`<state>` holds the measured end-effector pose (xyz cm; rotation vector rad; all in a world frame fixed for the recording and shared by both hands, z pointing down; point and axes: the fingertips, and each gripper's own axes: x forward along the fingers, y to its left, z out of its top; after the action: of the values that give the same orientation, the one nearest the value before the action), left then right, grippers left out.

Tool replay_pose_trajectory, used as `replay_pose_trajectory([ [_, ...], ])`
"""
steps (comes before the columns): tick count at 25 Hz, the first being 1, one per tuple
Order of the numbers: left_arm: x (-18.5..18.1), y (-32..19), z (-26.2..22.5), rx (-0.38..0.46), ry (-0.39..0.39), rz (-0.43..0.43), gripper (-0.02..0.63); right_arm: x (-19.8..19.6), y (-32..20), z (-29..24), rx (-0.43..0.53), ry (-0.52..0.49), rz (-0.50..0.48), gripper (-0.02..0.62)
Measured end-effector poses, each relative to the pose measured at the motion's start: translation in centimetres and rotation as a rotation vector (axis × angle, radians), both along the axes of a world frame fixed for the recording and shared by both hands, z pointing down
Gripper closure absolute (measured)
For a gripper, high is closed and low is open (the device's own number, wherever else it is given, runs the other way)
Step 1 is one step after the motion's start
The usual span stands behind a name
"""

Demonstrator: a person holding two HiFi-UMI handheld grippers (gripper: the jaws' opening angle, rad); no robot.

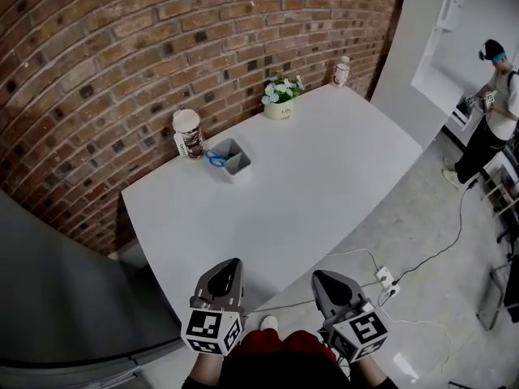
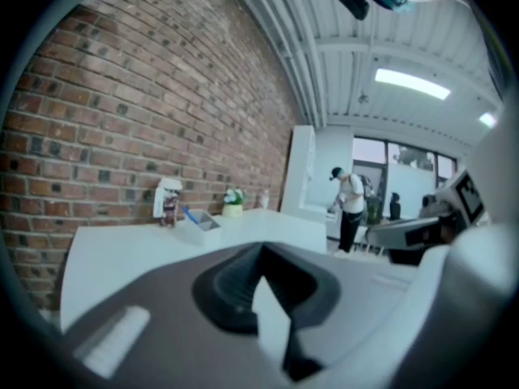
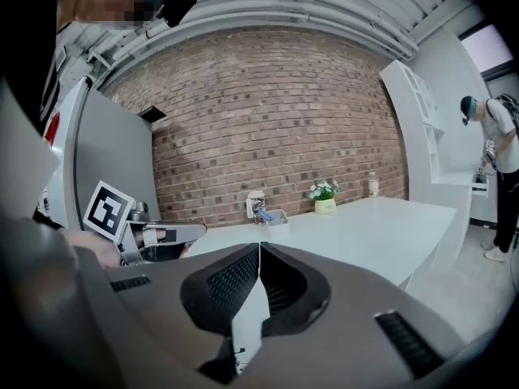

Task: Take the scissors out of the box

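A small grey box [image 1: 229, 159] stands at the far left of the white table [image 1: 324, 177], close to the brick wall. Blue-handled scissors [image 1: 215, 157] stick out of its left side. The same box [image 2: 197, 226] and scissors [image 3: 262, 214] show far ahead in both gripper views. My left gripper [image 1: 236, 261] and right gripper [image 1: 317, 274] hover side by side at the table's near edge, well short of the box. Both are shut with nothing between the jaws.
A paper cup [image 1: 188, 133] stands left of the box. A flower pot [image 1: 280, 96] and a small bottle [image 1: 341, 70] sit farther along the wall. A person [image 1: 489, 112] stands at the far right by white shelves. A power strip [image 1: 387, 282] and cables lie on the floor.
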<state>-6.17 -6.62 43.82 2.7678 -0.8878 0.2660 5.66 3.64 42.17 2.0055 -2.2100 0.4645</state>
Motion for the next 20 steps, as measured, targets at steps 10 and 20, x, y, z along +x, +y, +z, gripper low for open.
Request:
replay_pose_trajectory([
  [10, 0.8, -4.4, -0.1, -0.010, -0.007, -0.062, 0.601, 0.7, -4.0, 0.2, -0.022, 0.000, -0.064, 0.587],
  [20, 2.3, -10.3, 0.7, -0.040, -0.013, -0.184, 0.600, 2.7, -11.4, -0.1, -0.002, 0.012, -0.208, 0.586],
])
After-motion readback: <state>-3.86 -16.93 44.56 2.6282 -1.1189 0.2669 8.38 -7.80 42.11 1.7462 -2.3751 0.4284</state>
